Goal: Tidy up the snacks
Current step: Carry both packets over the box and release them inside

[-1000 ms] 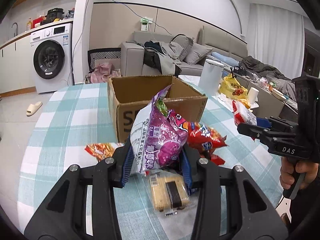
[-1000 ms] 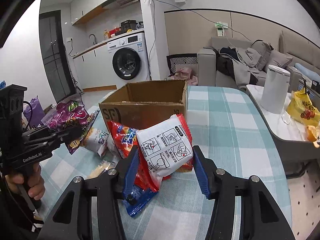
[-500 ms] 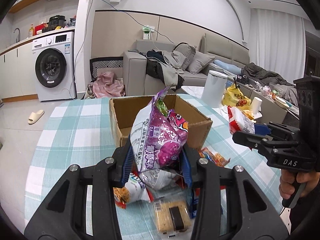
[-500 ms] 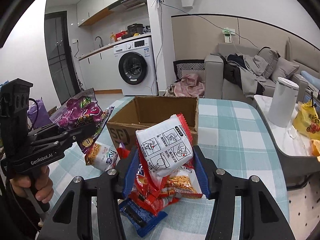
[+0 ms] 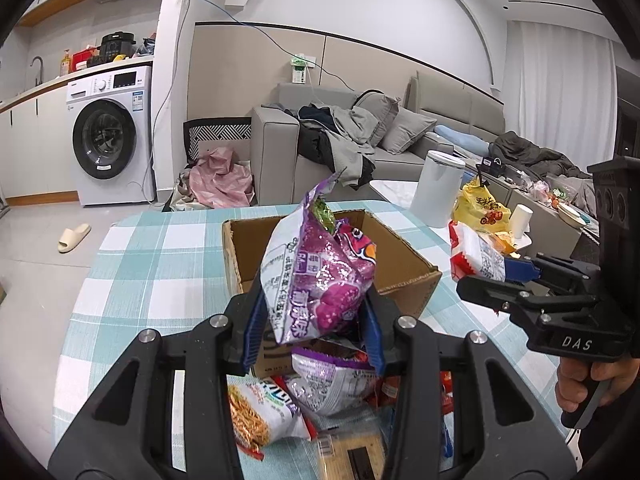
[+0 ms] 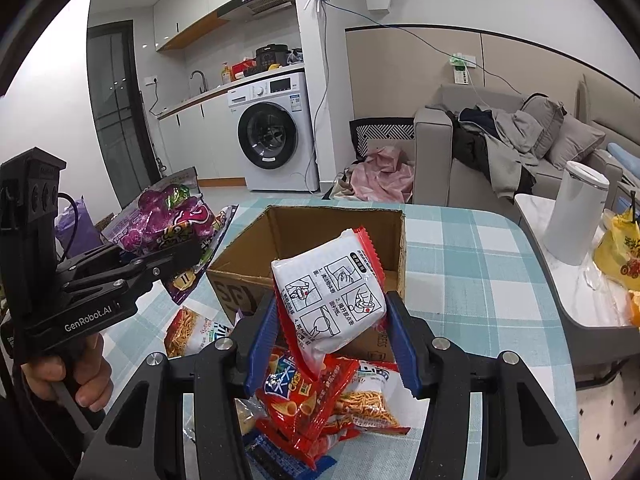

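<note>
My left gripper (image 5: pixel 314 322) is shut on a purple snack bag (image 5: pixel 316 272) and holds it in the air in front of the open cardboard box (image 5: pixel 400 276). My right gripper (image 6: pixel 332 340) is shut on a white and red snack pack (image 6: pixel 330 300) and holds it above the box's near edge (image 6: pixel 240 276). Each gripper shows in the other's view: the right one (image 5: pixel 486 276) with its pack, the left one (image 6: pixel 176 252) with the purple bag (image 6: pixel 168 220). Several loose snack bags (image 6: pixel 312 404) lie on the table below, also in the left wrist view (image 5: pixel 332 384).
The box stands on a table with a teal checked cloth (image 5: pixel 168 248). A white kettle (image 6: pixel 576 220) and a yellow bag (image 6: pixel 620 252) sit on a side table at the right. A sofa (image 5: pixel 380 144) and a washing machine (image 5: pixel 108 140) are behind.
Both grippers have risen with their packs and moved toward the box. More of the box's inside and the pile of snacks below now shows.
</note>
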A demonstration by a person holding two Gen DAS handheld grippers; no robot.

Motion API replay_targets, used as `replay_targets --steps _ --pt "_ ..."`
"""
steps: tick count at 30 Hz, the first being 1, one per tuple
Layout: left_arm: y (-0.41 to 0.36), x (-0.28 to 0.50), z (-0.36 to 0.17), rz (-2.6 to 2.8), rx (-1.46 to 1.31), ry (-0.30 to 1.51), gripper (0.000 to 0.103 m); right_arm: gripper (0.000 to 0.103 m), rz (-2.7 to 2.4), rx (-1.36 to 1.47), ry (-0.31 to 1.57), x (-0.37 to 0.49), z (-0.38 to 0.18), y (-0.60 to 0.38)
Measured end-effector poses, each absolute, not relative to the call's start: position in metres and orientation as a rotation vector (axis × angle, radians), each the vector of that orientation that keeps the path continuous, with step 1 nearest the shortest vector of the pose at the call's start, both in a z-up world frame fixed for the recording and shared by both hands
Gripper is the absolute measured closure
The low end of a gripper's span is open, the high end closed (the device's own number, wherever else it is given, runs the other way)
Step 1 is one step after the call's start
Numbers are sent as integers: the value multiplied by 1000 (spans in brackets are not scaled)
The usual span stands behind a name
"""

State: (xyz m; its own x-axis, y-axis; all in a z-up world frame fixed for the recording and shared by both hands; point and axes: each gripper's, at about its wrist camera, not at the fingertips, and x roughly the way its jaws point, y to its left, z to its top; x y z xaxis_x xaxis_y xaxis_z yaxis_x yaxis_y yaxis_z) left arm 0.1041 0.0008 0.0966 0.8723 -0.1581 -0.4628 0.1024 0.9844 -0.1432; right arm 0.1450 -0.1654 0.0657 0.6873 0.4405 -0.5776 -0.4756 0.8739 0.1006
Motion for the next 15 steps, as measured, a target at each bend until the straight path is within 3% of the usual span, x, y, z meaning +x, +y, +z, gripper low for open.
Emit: replay_targets --steps 15 --pt "1 161 88 -132 -98 522 65 50 506 -57 665 185 63 -155"
